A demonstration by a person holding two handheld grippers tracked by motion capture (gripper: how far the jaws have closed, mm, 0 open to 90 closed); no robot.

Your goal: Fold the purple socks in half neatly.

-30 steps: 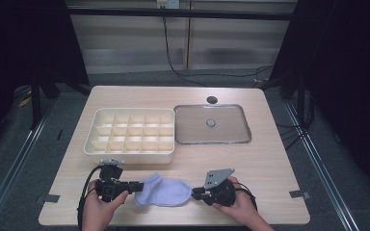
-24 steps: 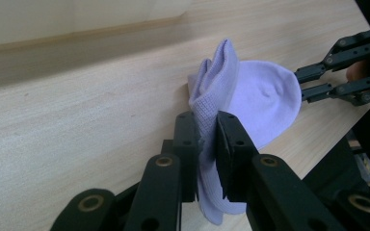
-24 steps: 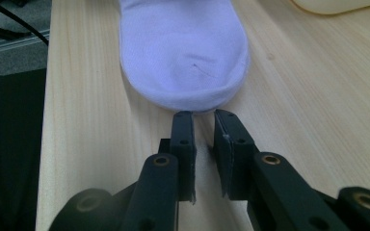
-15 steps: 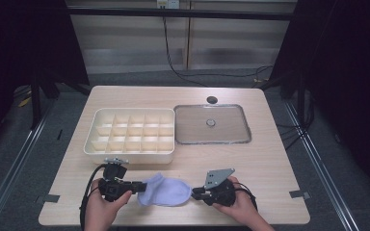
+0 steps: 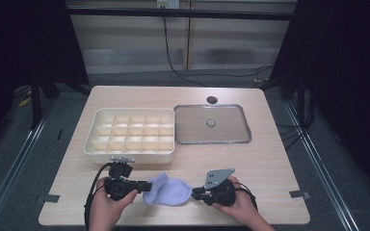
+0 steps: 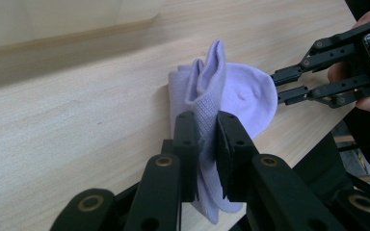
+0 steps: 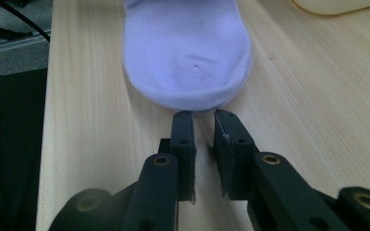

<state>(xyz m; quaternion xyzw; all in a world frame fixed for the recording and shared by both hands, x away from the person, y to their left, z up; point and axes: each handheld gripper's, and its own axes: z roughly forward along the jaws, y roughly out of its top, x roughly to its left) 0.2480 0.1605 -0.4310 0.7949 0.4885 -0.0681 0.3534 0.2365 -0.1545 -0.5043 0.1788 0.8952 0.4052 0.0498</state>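
Overhead and gripper-mounted views of a pale lilac sock [image 5: 167, 190] lying on a light wooden table [image 5: 270, 159], near the table's front edge and just in front of a cream compartment tray [image 5: 130, 136]. The sock serves as the landmark.

Left gripper [image 5: 142, 186]: at the sock's left end. In the left gripper view its two black jaws [image 6: 206, 144] stand nearly together and pinch a raised fold of the sock's ribbed cuff [image 6: 207, 82]; the fabric bunches upward between the pads, while the rest of the sock lies flat on the table beyond them.

Right gripper [image 5: 196, 192]: at the sock's right end, at its rounded toe. In the right gripper view [image 7: 203, 125] its jaws are drawn close, with a narrow gap of bare table visible between them; their tips sit at the toe's edge [image 7: 192, 103], and whether they clamp any fabric cannot be told.

Behind the sock and to its right, a clear flat lid [image 5: 212, 124] with a small central knob lies just beside the tray. A small dark round spot [image 5: 212, 99] sits on the table beyond the lid.
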